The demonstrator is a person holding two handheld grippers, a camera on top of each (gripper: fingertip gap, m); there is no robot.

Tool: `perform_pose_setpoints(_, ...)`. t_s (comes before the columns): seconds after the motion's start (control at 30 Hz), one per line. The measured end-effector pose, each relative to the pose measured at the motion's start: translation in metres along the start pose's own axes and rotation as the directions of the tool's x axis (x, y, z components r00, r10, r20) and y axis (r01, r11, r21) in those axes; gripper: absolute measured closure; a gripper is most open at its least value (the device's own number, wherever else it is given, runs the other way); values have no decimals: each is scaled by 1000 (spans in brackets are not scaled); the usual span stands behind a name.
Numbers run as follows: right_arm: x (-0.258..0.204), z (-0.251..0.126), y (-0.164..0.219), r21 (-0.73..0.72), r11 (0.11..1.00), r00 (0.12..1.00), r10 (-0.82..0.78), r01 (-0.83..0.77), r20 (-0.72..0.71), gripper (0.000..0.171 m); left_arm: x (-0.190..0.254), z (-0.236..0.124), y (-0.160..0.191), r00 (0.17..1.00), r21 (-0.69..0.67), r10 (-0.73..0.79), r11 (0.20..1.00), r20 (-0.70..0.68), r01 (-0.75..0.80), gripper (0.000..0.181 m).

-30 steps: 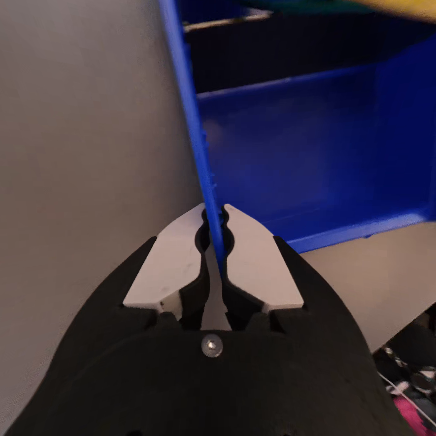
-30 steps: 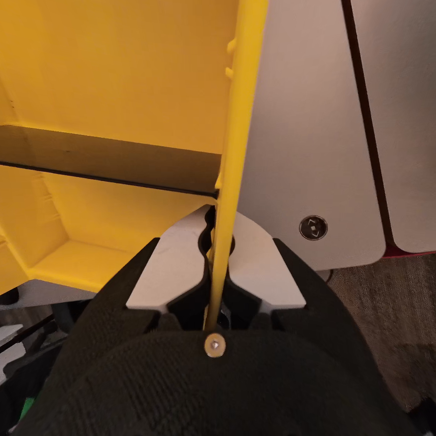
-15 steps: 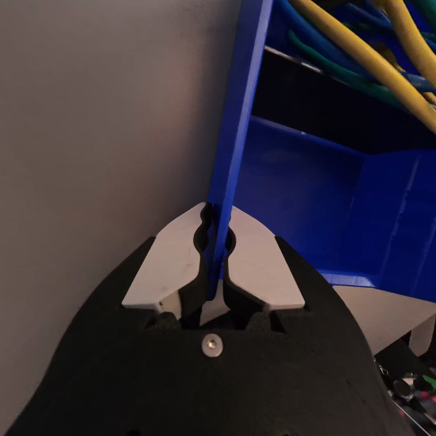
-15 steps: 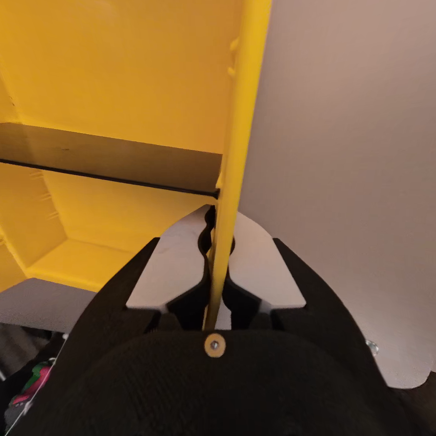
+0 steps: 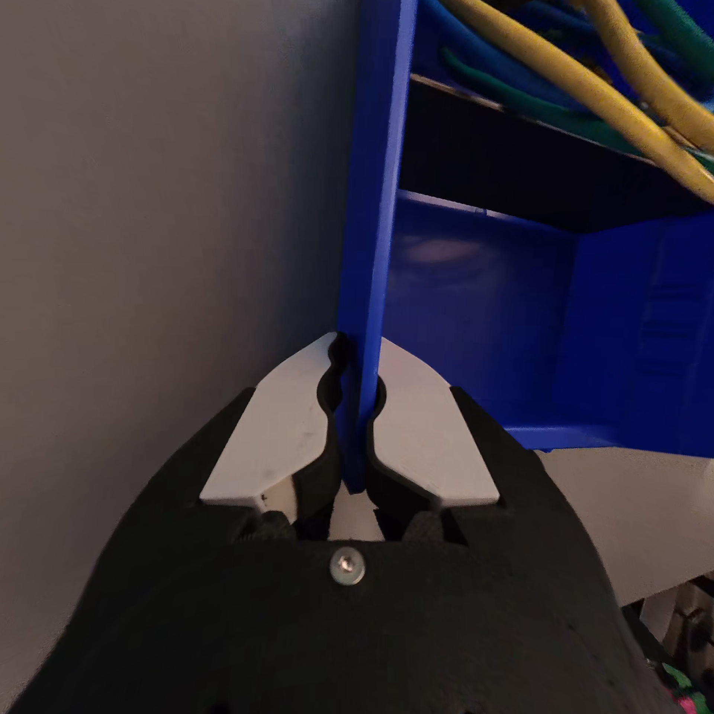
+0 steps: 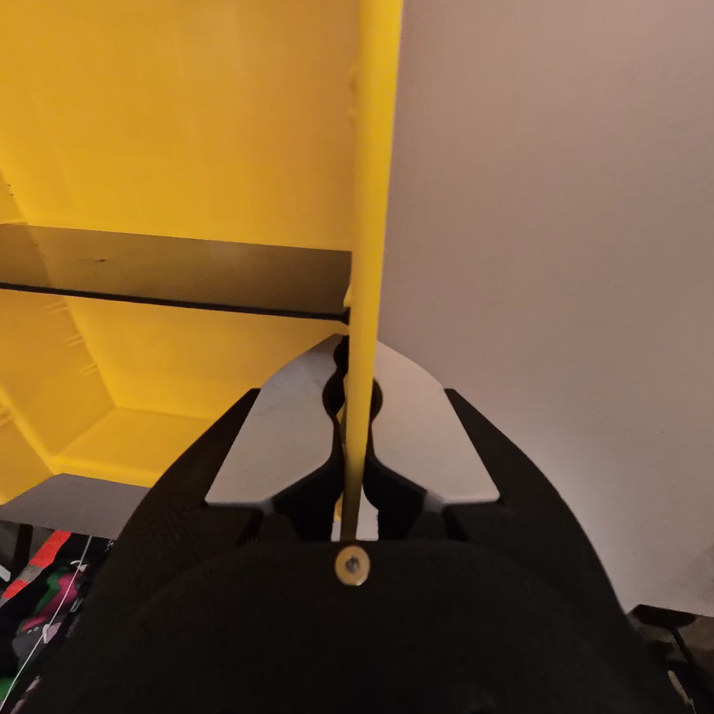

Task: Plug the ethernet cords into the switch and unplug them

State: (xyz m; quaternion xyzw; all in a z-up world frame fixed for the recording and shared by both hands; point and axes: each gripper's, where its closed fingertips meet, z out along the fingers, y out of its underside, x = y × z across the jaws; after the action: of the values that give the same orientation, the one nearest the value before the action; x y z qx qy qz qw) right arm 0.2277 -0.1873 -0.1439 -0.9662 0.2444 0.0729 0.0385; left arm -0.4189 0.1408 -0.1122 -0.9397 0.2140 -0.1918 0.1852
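My left gripper (image 5: 357,342) is shut on the left side wall of a blue plastic bin (image 5: 380,193). A black divider (image 5: 521,154) crosses the bin. Behind it lie yellow ethernet cords (image 5: 560,73) with green (image 5: 502,89) and blue ones. The near compartment (image 5: 483,328) holds nothing. My right gripper (image 6: 357,342) is shut on the right side wall of a yellow plastic bin (image 6: 373,193). A black divider (image 6: 174,266) crosses this bin too, and both compartments in view hold nothing. No switch shows in either view.
Both bins sit on a pale grey table (image 5: 154,232), which also shows in the right wrist view (image 6: 541,270). The table's near edge (image 5: 618,541) lies at the lower right of the left view. Dark clutter with coloured patches (image 6: 42,587) lies on the floor below. The tips of one gripper are about 70 cm away from the tips of the other.
The blue bin has swung in the left view, so its wall now stands upright and the cords behind the divider show. The right view has shifted left over the table; the table seam and bolt are gone.
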Motion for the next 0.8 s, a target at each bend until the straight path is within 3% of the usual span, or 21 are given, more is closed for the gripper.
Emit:
perform_pose_setpoints(0.2, 9, -2, 7, 1, 1000, 1000, 23, -23, 5, 166, -20, -9, 4, 995, 63, -94, 993, -16, 95, 172)
perform_pose_setpoints(0.8, 29, -5, 12, -20, 999, 1000, 26, -26, -15, 166, -40, -18, 8, 986, 109, -168, 980, 7, 166, 172)
